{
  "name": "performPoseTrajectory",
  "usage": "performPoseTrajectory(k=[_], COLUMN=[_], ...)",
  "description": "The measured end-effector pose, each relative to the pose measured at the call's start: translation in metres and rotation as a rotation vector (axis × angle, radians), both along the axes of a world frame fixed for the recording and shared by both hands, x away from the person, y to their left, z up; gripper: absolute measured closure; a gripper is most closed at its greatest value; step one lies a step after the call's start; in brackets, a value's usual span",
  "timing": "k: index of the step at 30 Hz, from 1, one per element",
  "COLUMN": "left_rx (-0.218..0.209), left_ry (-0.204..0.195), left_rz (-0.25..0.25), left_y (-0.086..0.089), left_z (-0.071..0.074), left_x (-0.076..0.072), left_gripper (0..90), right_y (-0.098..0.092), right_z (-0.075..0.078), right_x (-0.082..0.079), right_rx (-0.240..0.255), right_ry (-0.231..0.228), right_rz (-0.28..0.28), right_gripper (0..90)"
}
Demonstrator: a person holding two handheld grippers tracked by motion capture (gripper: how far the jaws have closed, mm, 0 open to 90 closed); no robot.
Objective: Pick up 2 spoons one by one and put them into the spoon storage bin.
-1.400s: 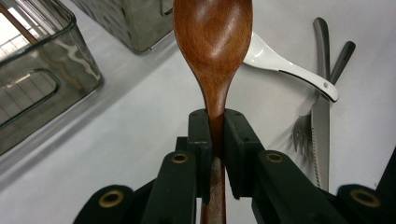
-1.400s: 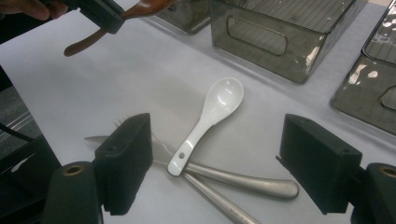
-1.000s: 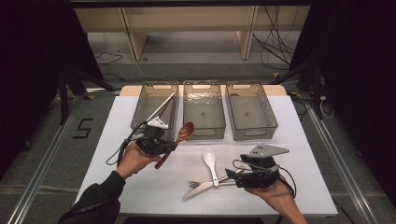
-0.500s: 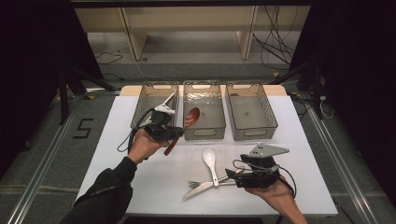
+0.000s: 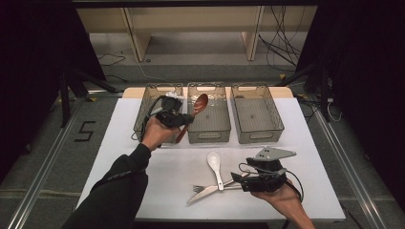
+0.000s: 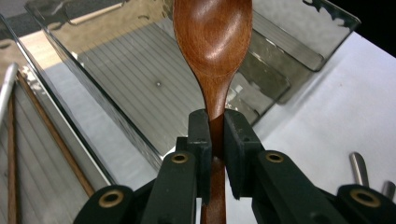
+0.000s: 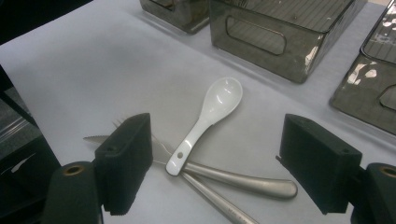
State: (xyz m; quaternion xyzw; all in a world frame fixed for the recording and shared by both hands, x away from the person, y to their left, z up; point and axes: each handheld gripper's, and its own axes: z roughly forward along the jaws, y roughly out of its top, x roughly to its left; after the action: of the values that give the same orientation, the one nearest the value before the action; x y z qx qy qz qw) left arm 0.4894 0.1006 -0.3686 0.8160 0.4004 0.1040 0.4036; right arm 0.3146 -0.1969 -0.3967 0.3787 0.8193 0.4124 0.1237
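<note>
Left gripper (image 5: 184, 120) has its jaws clamped on the handle of the wooden spoon (image 5: 196, 110). Spoon bowl projects beyond the jaws, above the middle bin (image 5: 208, 137) of three. Right gripper (image 5: 239, 179), jaws spread, rests near the white spoon (image 5: 216, 165) on the table (image 5: 305, 143).

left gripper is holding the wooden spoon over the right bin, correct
Not the right bin. In the high view the left gripper holds the wooden spoon by its handle with the bowl over the middle bin.
</note>
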Motion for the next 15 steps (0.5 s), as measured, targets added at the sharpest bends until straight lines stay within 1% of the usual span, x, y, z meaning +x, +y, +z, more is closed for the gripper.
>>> performPoseTrajectory(k=[8,11,13,15], left_rx=[0.002,0.002,0.014,0.009], left_ry=[-0.007,0.004,0.002,0.003], left_rz=[0.017,0.025,0.024,0.029], left_y=[-0.009,-0.013,-0.016,-0.017], left_z=[0.002,0.000,0.000,0.000], left_x=[0.018,0.024,0.028,0.032], left_gripper=[81.0,81.0,81.0,81.0], right_y=[-0.001,0.000,0.000,0.000], right_z=[0.000,0.000,0.000,0.000], right_x=[0.000,0.000,0.000,0.000], right_rx=[0.002,0.000,0.000,0.001], right_ry=[-0.001,0.001,0.001,0.000], right_rz=[0.001,0.001,0.001,0.002], right_gripper=[26.2,26.2,26.2,26.2])
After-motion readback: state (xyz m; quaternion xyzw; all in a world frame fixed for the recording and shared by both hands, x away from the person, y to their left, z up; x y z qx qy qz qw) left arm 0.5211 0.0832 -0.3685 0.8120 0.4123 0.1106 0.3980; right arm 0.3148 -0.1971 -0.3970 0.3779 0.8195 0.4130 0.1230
